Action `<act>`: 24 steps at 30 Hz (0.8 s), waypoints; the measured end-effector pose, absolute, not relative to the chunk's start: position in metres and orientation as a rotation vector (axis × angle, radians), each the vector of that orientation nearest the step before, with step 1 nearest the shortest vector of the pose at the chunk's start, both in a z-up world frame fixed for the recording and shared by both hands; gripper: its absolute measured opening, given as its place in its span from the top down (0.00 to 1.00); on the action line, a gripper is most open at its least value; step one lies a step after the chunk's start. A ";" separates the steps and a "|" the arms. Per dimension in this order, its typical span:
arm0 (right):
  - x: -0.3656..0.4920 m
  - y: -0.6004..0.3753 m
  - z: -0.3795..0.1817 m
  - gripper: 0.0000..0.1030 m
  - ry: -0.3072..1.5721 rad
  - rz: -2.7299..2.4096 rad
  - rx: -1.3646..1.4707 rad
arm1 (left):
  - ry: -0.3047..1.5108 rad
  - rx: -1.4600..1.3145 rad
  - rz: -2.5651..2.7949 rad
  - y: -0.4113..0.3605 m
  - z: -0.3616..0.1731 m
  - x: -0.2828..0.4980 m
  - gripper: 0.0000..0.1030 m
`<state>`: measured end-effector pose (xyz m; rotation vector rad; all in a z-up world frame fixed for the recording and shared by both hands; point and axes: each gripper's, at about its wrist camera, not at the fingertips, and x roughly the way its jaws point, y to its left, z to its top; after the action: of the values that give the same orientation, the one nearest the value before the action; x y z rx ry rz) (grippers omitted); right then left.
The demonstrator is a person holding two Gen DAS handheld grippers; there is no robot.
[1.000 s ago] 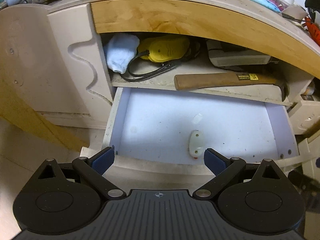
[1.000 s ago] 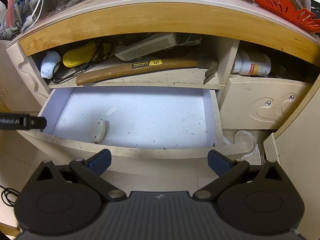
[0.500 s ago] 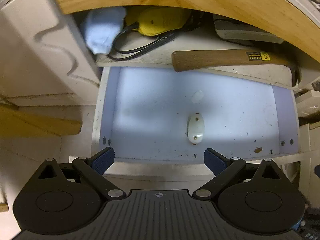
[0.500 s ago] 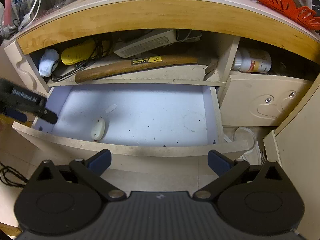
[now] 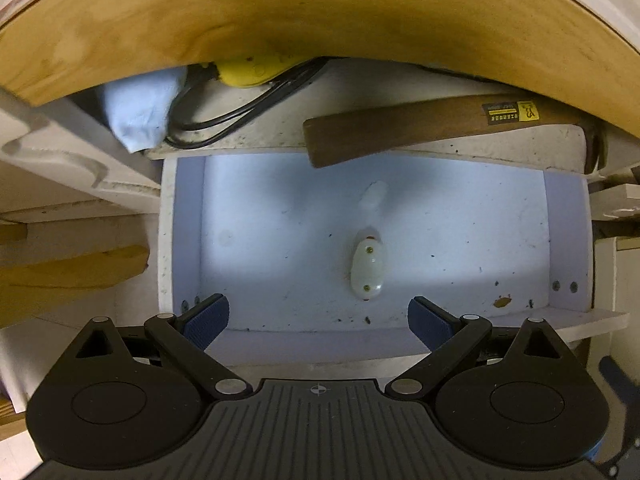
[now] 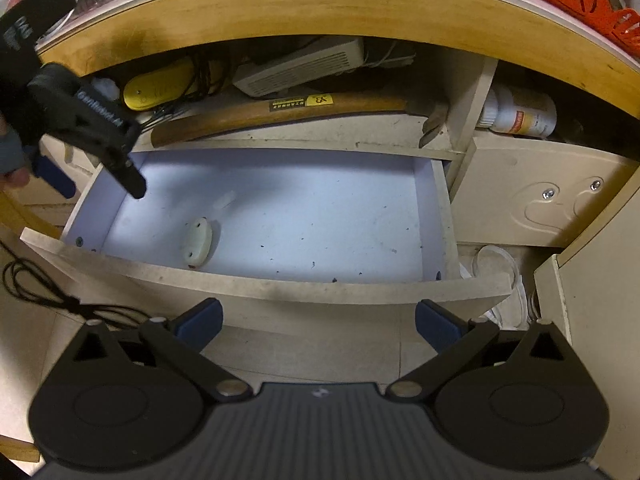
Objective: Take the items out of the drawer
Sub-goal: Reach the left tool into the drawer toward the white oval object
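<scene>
The drawer point(image 5: 280, 240) is pulled open, with a pale blue-white floor. A small white oval object point(image 5: 367, 271) lies on it near the front, and a small whitish scrap point(image 5: 373, 195) lies behind it. My left gripper point(image 5: 318, 320) is open, above the drawer's front, with the oval object just ahead, between its fingers. My right gripper point(image 6: 318, 320) is open and empty, in front of the drawer's front panel point(image 6: 280, 284). In the right wrist view the oval object point(image 6: 197, 242) lies at the drawer's left, and the left gripper point(image 6: 92, 132) hangs over the drawer's left rear corner.
A shelf above the drawer holds a wooden-handled hammer point(image 5: 420, 128), a yellow device with black cable point(image 5: 252, 72), a light blue cloth point(image 5: 140, 112) and a white box point(image 6: 300, 66). The wooden desk edge point(image 5: 320, 12) overhangs. A closed drawer point(image 6: 540, 196) and white bottle point(image 6: 520, 114) are right.
My left gripper has moved forward and up over the open drawer, now looking down into it with the oval object between its fingers. My right gripper has stayed nearly still.
</scene>
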<state>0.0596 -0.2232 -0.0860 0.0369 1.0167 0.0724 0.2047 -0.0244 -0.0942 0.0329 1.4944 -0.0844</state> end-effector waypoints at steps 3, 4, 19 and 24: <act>0.058 -0.221 -0.083 0.00 1.005 0.079 0.025 | 1.524 0.012 -0.084 -0.026 -0.098 0.208 0.04; 0.058 -0.221 -0.083 0.00 1.003 0.077 0.025 | 1.532 0.008 -0.086 -0.026 -0.100 0.208 0.04; 0.060 -0.224 -0.080 0.00 0.997 0.061 0.040 | 1.544 0.005 -0.066 -0.027 -0.112 0.217 0.04; 0.061 -0.221 -0.079 0.00 1.000 0.071 0.042 | 1.546 0.031 -0.073 -0.043 -0.119 0.218 0.04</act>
<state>0.0608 -0.2211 -0.0795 0.0423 1.0003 0.0708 0.2181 -0.0435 -0.1187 0.0312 1.5456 -0.0729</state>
